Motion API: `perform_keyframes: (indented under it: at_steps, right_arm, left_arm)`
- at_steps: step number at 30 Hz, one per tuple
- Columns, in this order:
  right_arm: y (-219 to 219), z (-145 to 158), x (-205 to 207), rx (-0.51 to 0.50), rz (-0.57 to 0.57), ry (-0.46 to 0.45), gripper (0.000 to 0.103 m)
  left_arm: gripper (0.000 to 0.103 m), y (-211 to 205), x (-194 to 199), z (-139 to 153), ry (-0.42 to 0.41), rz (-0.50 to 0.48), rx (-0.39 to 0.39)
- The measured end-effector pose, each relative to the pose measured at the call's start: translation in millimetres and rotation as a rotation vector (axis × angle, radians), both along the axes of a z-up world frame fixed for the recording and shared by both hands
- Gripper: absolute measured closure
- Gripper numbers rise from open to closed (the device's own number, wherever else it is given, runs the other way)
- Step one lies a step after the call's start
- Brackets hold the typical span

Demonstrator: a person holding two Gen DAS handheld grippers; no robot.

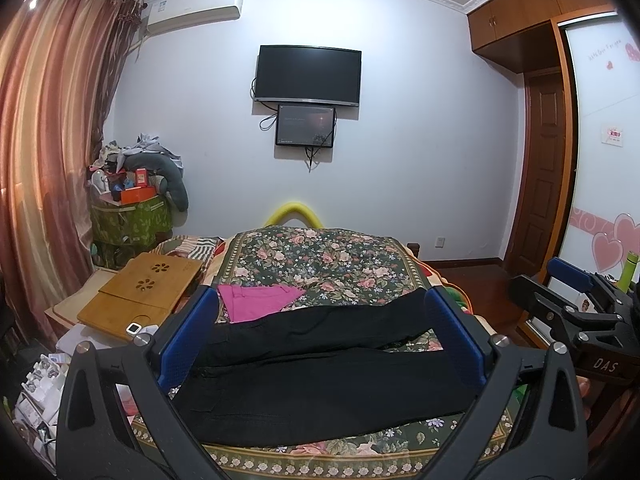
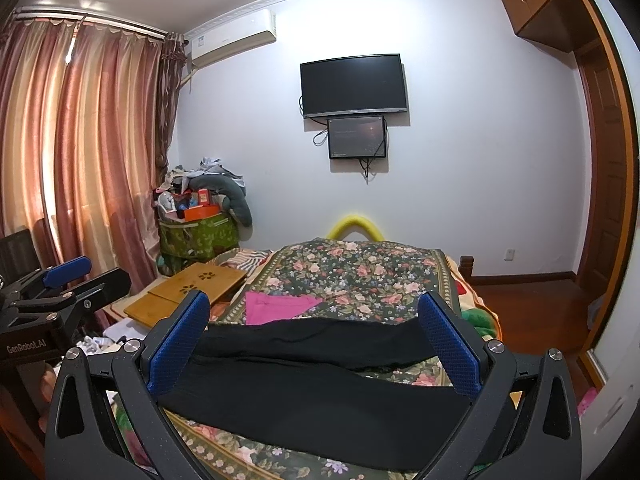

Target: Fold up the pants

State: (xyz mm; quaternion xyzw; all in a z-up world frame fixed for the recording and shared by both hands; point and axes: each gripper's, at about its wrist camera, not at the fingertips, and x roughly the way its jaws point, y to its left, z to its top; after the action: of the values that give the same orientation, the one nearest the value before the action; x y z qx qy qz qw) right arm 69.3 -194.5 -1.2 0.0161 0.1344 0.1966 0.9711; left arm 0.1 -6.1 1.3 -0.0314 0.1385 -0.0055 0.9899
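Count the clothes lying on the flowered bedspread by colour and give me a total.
Black: 1, the pants spread flat with both legs apart
Pink: 1, a garment lying behind the pants
Total: 2

Both grippers, left and right, are open above the pants.

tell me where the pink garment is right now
In both wrist views the pink garment lies flat on the floral bedspread, just beyond the black pants toward the left side, next to the wooden lap desk.
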Motion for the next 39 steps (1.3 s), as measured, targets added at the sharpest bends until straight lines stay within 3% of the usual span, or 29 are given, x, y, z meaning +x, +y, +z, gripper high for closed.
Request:
perform_keyframes:
  at_steps: [39]
  right_arm:
    - [2.8,0.0,1.1,-0.004,0.002,0.004,0.000]
  left_arm:
    - [0.000,2.4,6.8,-4.4,0.001,0.002,-0.006]
